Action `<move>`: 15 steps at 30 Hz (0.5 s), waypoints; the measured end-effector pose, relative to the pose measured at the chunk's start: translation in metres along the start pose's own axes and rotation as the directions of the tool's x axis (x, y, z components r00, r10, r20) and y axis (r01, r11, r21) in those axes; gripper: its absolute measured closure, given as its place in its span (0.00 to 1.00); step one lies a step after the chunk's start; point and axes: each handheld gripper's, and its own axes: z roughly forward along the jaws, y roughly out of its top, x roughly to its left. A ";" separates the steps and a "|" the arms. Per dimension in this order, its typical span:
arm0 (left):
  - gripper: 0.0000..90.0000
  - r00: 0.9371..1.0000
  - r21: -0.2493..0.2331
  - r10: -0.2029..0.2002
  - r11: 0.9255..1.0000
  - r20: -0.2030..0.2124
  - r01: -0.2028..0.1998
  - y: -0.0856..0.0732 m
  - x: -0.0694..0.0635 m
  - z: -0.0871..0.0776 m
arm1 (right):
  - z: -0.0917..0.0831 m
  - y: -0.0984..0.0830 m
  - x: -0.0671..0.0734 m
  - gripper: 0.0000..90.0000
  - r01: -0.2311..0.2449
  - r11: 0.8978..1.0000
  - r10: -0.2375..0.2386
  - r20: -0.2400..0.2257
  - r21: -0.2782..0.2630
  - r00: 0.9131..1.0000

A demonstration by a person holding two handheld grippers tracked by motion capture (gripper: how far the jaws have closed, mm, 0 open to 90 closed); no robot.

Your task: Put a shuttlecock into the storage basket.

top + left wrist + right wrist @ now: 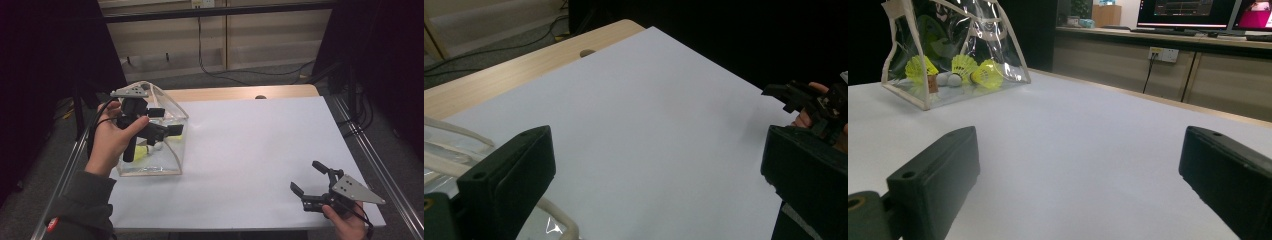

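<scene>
The room is dim, with pale wooden cabinet fronts and a trailing cable along the far wall, and two lit monitors (1198, 12) on a ledge behind. In front of me a white sheet (260, 150) covers most of the light wooden counter (240, 93).

My left gripper (167, 131) hangs over the clear plastic pouch (170, 107), which stands upright near the sheet's left edge. Its jaws are spread wide apart with nothing between them; in the left gripper view I see bare white sheet in the gap, and the pouch's cream-trimmed rim (454, 150) sits just below and beside the left-hand jaw. Whether that jaw touches the rim I cannot tell. The left hand (107, 142) wraps the gripper's handle, close against the pouch's near wall.

Inside the pouch lie yellow shuttlecocks (965, 70), their feather skirts fanned and white cork ends (948, 79) showing at the bottom. From the right gripper they sit well ahead and off to the left.

My right gripper (310, 182) is low over the near right corner of the sheet, well apart from the pouch, held by the right hand (345, 220). Its jaws are also spread wide, empty, with only white sheet between them. From the left gripper it appears far off to the right (804, 97).
</scene>
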 end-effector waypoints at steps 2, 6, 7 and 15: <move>0.01 1.000 -0.004 -0.004 1.000 0.009 0.004 -0.002 -0.001 0.002 | 0.000 0.000 0.000 0.03 -0.004 1.000 0.004 0.000 -0.001 1.000; 0.01 1.000 -0.008 0.022 1.000 0.015 -0.022 -0.005 -0.004 0.002 | 0.000 0.000 0.000 0.03 -0.002 1.000 0.002 0.000 -0.001 1.000; 0.01 0.999 -0.005 0.034 0.999 0.016 -0.034 -0.006 -0.005 0.002 | 0.000 0.000 0.000 0.03 -0.001 1.000 0.001 0.001 -0.001 1.000; 0.00 0.995 -0.034 0.077 0.997 0.059 -0.075 -0.016 -0.010 0.000 | 0.000 0.000 0.000 0.03 0.000 1.000 0.000 0.001 -0.001 1.000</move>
